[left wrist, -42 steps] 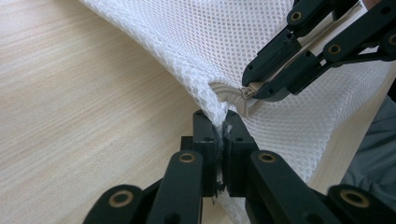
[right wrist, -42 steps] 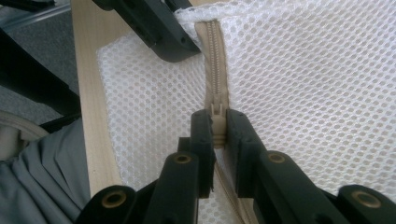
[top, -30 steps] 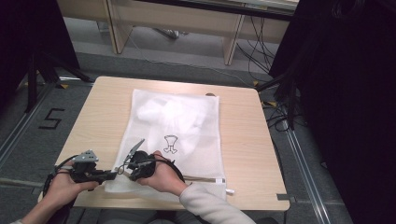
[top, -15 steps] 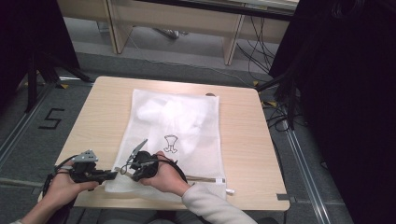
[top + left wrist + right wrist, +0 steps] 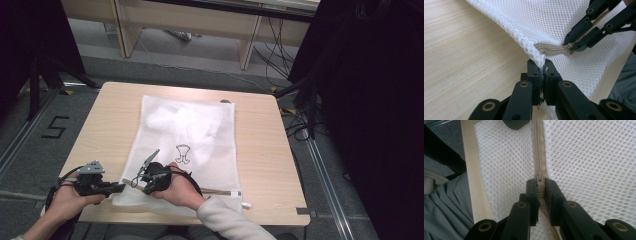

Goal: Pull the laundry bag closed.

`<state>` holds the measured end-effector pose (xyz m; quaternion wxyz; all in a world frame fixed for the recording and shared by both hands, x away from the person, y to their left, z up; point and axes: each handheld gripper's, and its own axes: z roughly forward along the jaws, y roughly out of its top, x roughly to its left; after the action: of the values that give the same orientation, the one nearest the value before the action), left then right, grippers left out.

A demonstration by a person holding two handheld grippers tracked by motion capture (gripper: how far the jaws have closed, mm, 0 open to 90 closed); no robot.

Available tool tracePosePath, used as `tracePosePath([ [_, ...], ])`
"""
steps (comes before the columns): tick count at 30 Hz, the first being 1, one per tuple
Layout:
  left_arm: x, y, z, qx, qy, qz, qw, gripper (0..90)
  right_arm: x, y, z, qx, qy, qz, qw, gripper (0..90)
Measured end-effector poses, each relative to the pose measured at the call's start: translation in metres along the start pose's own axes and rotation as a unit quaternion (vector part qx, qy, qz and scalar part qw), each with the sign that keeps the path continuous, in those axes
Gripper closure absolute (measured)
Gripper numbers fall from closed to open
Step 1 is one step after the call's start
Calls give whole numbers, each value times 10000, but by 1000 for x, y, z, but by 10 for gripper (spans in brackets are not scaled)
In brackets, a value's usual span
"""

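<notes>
A white mesh laundry bag (image 5: 200, 145) lies flat on the wooden table (image 5: 260, 150), with white cloth inside and a small black logo on it. Its beige zipper (image 5: 217, 191) runs along the near edge. My left gripper (image 5: 121, 186) is shut on the bag's near-left corner; the mesh edge (image 5: 534, 48) is pinched between the jaws of the left gripper (image 5: 542, 71). Just to its right, my right gripper (image 5: 136, 182) is shut on the zipper pull (image 5: 539, 178) at the closed zipper's end. The right gripper (image 5: 571, 47) also shows on the pull in the left gripper view.
The table's near edge (image 5: 472, 185) lies close beside the zipper, with the person's grey clothing (image 5: 446, 205) beyond it. Bare tabletop surrounds the bag on the left and right. Cables (image 5: 295, 125) and a floor mark "5" (image 5: 55, 127) lie off the table.
</notes>
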<state>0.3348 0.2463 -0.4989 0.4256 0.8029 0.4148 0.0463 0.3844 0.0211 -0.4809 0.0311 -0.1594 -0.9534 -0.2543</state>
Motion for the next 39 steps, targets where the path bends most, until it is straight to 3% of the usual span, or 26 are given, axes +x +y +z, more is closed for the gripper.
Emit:
tracePosePath([
  [1, 0, 1, -1, 93, 20, 13, 10000, 853, 0, 0, 0, 24, -3, -23, 10000, 824],
  [2, 0, 0, 0, -7, -5, -10, 10000, 853, -1, -1, -1, 29, -2, -56, 10000, 824],
  [8, 0, 0, 0, -46, -8, -63, 10000, 853, -1, -1, -2, 26, 3, -31, 10000, 824],
  [11, 1, 0, -1, 64, 2, -24, 10000, 853, -2, -3, -4, 62, 15, -17, 10000, 824],
  [16, 1, 0, -1, 72, -22, -33, 10000, 853, -2, -3, -3, 63, 23, -10, 10000, 824],
  [17, 0, 0, 0, -24, -9, -39, 10000, 853, -2, -3, -3, 63, 23, -10, 10000, 824],
  [25, 2, 0, -1, 75, -20, -26, 10000, 853, -3, -5, -6, 113, 14, 81, 9999, 824],
  [26, 2, 0, -1, 75, -9, -32, 10000, 853, -5, -6, -6, 130, -12, -31, 9999, 824],
  [39, 2, 0, -2, 54, 13, -40, 10000, 852, -5, -6, -8, 154, 26, -48, 9999, 824],
])
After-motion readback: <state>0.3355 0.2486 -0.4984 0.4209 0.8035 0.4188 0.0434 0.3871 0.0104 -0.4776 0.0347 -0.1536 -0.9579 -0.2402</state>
